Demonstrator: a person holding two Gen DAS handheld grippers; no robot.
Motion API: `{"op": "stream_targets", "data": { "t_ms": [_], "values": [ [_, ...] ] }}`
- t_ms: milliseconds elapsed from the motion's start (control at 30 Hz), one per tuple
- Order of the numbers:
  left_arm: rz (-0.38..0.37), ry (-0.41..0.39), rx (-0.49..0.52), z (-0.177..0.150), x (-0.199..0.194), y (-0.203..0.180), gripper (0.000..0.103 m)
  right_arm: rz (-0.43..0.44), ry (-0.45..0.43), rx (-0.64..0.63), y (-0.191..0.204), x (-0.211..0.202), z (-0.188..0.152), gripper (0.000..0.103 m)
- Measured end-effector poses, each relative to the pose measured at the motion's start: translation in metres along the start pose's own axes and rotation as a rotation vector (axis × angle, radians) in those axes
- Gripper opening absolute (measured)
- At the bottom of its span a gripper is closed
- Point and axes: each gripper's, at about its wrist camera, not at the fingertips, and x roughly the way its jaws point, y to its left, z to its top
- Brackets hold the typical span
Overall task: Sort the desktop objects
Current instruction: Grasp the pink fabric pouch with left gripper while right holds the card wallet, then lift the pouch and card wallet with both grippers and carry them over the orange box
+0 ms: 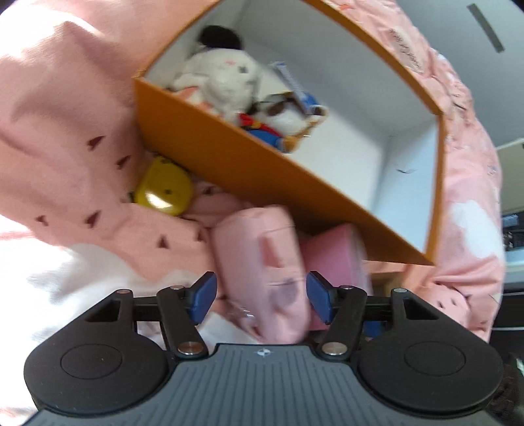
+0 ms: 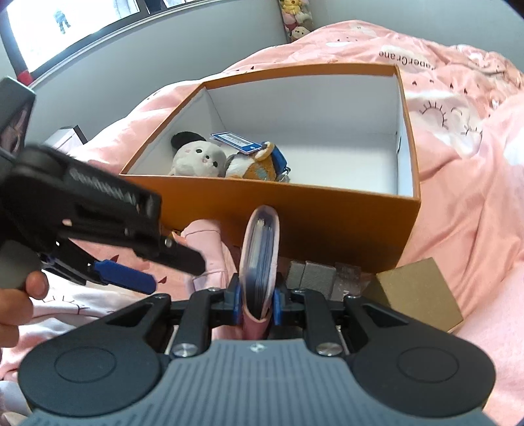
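Right gripper (image 2: 256, 303) is clamped tight on a slim pink card wallet (image 2: 260, 259), held on edge just in front of the orange cardboard box (image 2: 294, 209) on the pink bedspread (image 2: 465, 183). Left gripper (image 1: 262, 296) is wide open, pads (image 1: 204, 295) either side of a soft pink pouch (image 1: 262, 262) without squeezing.

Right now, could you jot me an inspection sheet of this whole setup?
Surface: pink bedspread, rumpled.
Job's things: orange box holding two plush toys; pink card wallet upright outside it.
Clutter: yellow case, gold box, grey blocks.
Grippers: right tool shut on the wallet; left tool open around a pink pouch.
Cables: nothing seen.
Surroundings: grey wall, window.
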Motion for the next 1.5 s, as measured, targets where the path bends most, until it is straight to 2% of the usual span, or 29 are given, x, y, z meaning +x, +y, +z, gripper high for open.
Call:
{"op": "stream_targets", "data": {
  "t_ms": [267,367,433,633,767,867,900,967,1167,1200,1233,1333,1500],
  "values": [
    [0.037,0.029,-0.051,-0.008,0.015,-0.004,0.074,0.046,0.025,0.062,-0.007,0.001,-0.003,0.019],
    [0.044,0.032,-0.061,-0.008,0.021,-0.003,0.063,0.033,0.029,0.036,-0.003,0.003,-0.003,0.020],
    [0.024,0.025,-0.057,-0.009,0.018,-0.003,0.047,0.022,0.034,0.024,0.000,0.005,-0.004,0.020],
    [0.045,0.006,-0.048,-0.015,0.004,0.003,0.037,0.010,0.040,-0.033,0.008,0.002,-0.007,0.028],
    [0.038,0.002,-0.065,-0.019,-0.004,0.011,0.035,-0.021,0.053,-0.096,0.017,0.000,-0.012,0.029],
    [0.025,-0.001,-0.065,-0.021,-0.006,0.013,0.034,-0.041,0.057,-0.143,0.026,-0.002,-0.017,0.033],
    [0.025,-0.003,-0.057,-0.021,-0.007,0.012,0.034,-0.051,0.058,-0.156,0.028,-0.001,-0.017,0.033],
    [0.027,-0.008,-0.025,-0.022,-0.009,0.007,0.033,-0.069,0.058,-0.166,0.029,0.000,-0.016,0.025],
    [0.036,-0.063,0.107,-0.025,-0.038,-0.004,0.031,-0.059,0.026,-0.139,0.021,-0.011,0.000,0.024],
    [0.046,-0.077,0.138,-0.025,-0.043,-0.008,0.031,-0.051,0.017,-0.137,0.019,-0.015,0.005,0.024],
    [0.049,-0.083,0.159,-0.013,-0.031,-0.016,0.031,-0.031,0.021,-0.126,0.016,-0.019,0.010,0.023],
    [0.033,-0.080,0.217,-0.009,-0.036,-0.027,0.031,0.034,0.032,-0.087,0.008,-0.030,0.025,0.021],
    [0.027,-0.083,0.325,-0.009,-0.048,-0.045,0.031,0.086,0.022,-0.065,-0.001,-0.052,0.042,0.020]
  ]
}}
